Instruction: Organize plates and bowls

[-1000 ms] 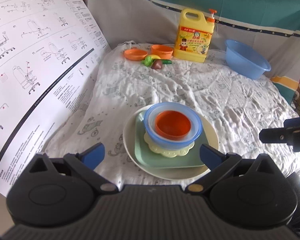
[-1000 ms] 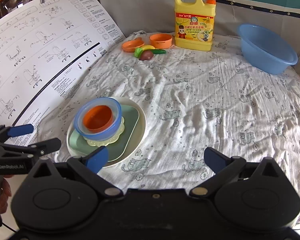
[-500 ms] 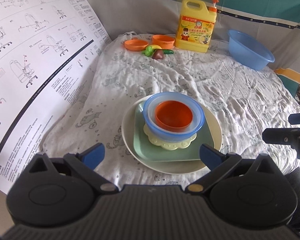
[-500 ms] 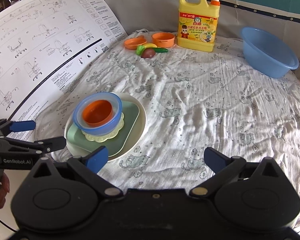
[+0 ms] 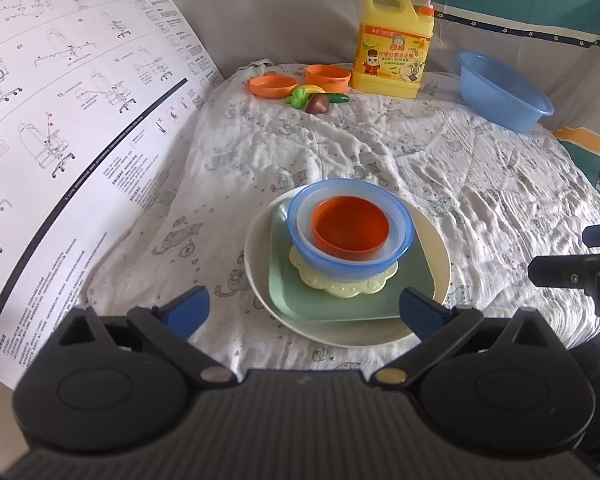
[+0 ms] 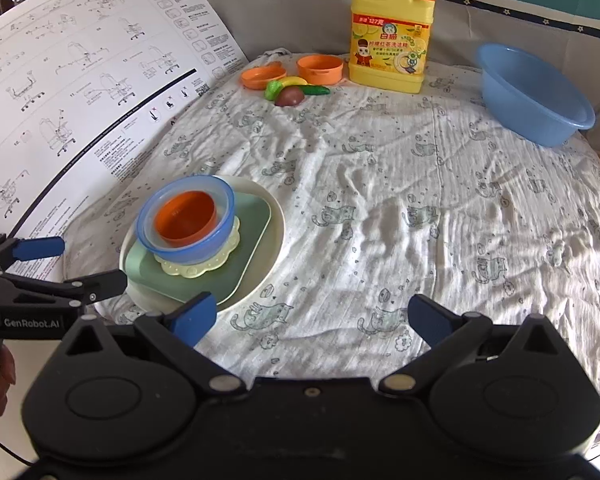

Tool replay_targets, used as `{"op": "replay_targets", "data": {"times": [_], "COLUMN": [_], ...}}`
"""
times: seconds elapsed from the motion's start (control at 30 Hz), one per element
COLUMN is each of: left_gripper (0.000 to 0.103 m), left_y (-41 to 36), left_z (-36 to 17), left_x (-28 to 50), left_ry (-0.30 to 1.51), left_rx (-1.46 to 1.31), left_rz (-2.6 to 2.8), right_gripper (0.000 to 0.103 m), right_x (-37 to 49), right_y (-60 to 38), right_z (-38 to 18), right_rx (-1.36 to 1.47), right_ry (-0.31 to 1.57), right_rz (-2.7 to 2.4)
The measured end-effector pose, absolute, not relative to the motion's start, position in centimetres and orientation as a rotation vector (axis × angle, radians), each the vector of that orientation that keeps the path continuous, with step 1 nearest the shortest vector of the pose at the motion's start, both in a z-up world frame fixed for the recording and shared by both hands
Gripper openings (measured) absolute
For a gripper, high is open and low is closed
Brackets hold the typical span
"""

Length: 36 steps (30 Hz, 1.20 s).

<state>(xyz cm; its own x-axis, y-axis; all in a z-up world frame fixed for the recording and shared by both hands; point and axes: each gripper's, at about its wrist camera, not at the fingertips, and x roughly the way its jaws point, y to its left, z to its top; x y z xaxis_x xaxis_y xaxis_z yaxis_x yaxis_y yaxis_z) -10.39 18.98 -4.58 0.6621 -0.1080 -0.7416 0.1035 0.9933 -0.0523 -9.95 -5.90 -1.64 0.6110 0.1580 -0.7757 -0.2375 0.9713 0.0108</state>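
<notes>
On the near left part of the cloth-covered table (image 6: 420, 184) stands a nested stack: an orange bowl (image 5: 350, 229) sits inside a blue bowl (image 5: 352, 258), which rests on a pale yellow scalloped plate (image 5: 342, 285), on a green square plate (image 5: 332, 300), on a round cream plate (image 5: 440, 256) at the bottom. Both tools hang just short of it with nothing between their fingers. Directly in front of the stack, the left gripper (image 5: 303, 306) has its jaws spread wide, its blue tips flanking the near edge of the cream plate without touching it; the right gripper (image 6: 310, 314) is likewise spread, off to the right of the stack over bare cloth. At the far edge, well apart from the stack, lie a small orange plate (image 6: 260, 77) and a second orange bowl (image 6: 320, 69) beside some toy vegetables (image 6: 294, 90), with a yellow detergent jug (image 6: 392, 32) and a blue basin (image 6: 534, 98) further right; a large instruction sheet (image 6: 80, 92) lies on the left. Judging by this layout, the near dishes appear already sorted by size, so the stacking step looks close to finished, with the two far orange pieces possibly left to collect. A next move would call for a long reach across the cloth, closing on a thin rim without disturbing the toys.
</notes>
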Motion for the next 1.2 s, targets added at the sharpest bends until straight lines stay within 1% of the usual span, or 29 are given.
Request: {"op": "replay_targets", "data": {"times": [1.2], "left_gripper": [0.103], "left_y": [18.5], "left_z": [-5.6], "left_x": [-10.3], "left_ry": [0.853], "left_rx": [0.02], "left_rz": [-0.149], "right_gripper": [0.103], "right_x": [-9.7], "right_y": [-5.8], "right_z": [-2.2], "right_rx": [-0.095], "right_ry": [0.915], "right_rz": [0.221]}}
